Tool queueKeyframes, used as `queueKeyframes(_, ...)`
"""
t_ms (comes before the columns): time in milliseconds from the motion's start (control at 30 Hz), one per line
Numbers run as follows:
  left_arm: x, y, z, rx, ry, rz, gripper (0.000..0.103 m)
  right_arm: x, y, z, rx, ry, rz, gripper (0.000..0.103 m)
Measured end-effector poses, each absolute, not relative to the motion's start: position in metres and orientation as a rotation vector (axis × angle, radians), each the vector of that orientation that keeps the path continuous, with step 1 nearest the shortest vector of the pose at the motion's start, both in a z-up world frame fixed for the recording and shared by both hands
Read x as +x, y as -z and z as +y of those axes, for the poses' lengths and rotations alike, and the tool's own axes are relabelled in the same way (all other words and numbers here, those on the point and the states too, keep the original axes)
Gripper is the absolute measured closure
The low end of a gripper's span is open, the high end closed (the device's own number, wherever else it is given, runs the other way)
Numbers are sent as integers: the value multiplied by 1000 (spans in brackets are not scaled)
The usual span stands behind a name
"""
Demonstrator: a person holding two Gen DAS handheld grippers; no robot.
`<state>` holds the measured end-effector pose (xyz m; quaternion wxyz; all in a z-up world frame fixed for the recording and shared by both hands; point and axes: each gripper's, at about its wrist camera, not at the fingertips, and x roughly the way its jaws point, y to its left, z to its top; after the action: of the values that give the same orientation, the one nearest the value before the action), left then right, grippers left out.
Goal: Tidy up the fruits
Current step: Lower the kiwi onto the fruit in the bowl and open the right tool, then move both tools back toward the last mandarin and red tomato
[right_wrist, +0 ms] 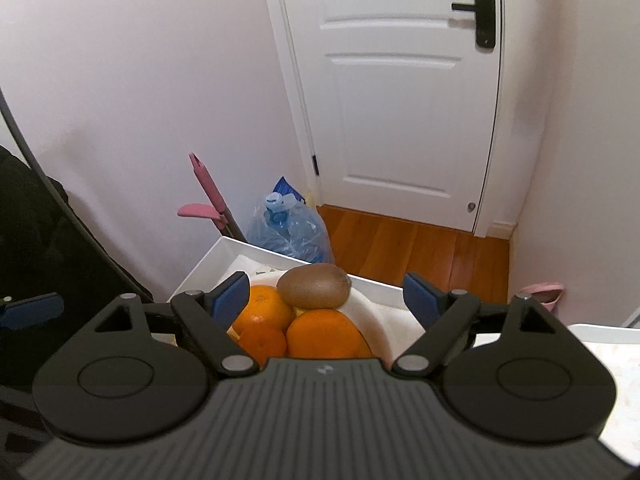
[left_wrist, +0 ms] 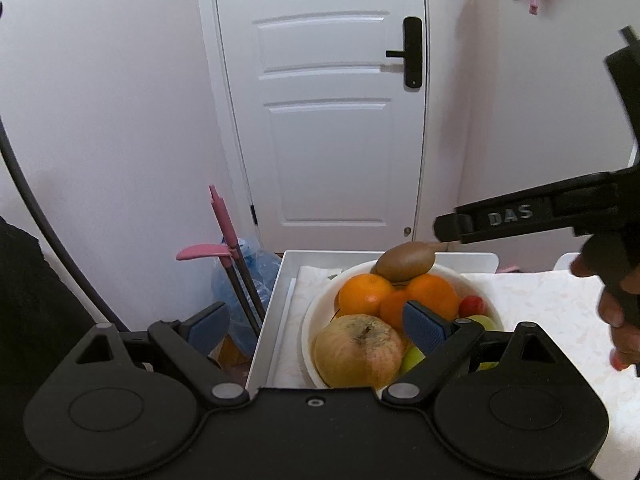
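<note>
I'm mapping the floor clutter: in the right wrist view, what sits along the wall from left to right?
Pink-handled tool → bagged water jug → white door → pink object at the far right.

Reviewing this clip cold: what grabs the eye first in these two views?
A white bowl heaped with fruit: a brown kiwi sits on top of the oranges, with a large pale yellowish fruit at the bowl's near side. The right gripper is open with the kiwi between its fingers, untouched, and the left gripper is open over the near fruit. A white door stands behind.
</note>
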<state>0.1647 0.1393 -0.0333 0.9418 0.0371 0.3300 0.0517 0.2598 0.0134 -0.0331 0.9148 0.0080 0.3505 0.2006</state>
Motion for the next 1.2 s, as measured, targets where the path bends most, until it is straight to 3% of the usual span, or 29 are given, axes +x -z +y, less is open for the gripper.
queueKeyframes(567,102,-2,66,60,-159,615,0,158,-24,-92,-12,-399,644,0)
queueKeyframes(1200,96,43,-23,38,-173,679,0,126,18,-200,-57,-387,706,0)
